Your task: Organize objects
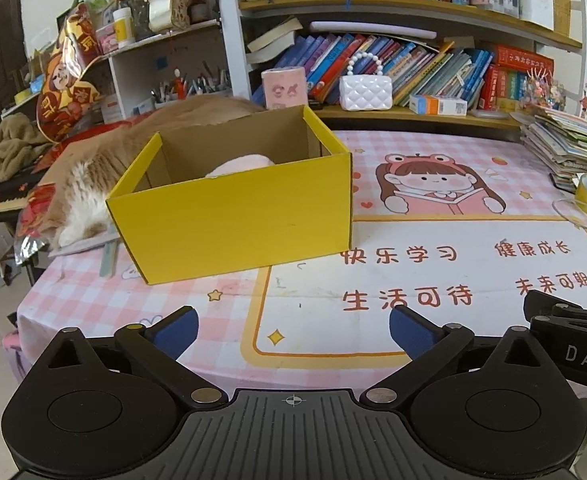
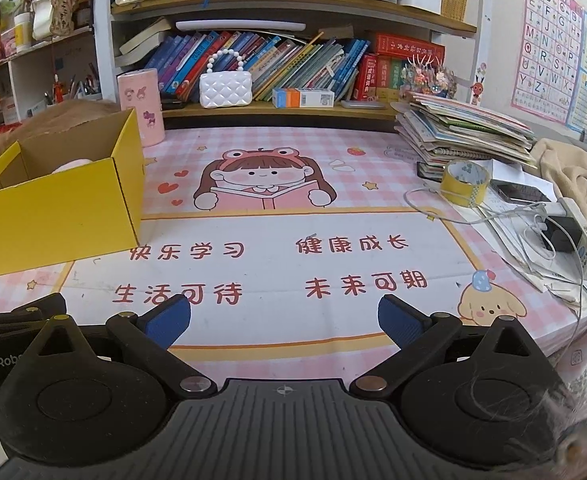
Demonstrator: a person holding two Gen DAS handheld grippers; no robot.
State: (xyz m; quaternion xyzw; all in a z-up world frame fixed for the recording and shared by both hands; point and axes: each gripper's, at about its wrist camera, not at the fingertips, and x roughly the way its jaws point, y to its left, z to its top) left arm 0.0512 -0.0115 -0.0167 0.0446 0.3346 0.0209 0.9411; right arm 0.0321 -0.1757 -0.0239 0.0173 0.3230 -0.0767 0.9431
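Both grippers — left point(image 1: 293, 330) and right point(image 2: 283, 318) — hover with fingers spread and empty over the desk's point(image 2: 293, 220) near edge, while the yellow box point(image 1: 233, 216) toward its left side already holds something pale pink point(image 1: 239, 164) — the task looks largely done.

A roll of yellow tape point(image 2: 463, 182) sits near the bench's point(image 2: 293, 272) right edge, just in front of a stack of booklets point(image 2: 465, 132). A white power strip point(image 2: 583, 236) with tangled cables lies nearer along that edge. Behind the back edge, a white quilted purse point(image 2: 225, 89) stands on the bookshelf point(image 2: 293, 110).
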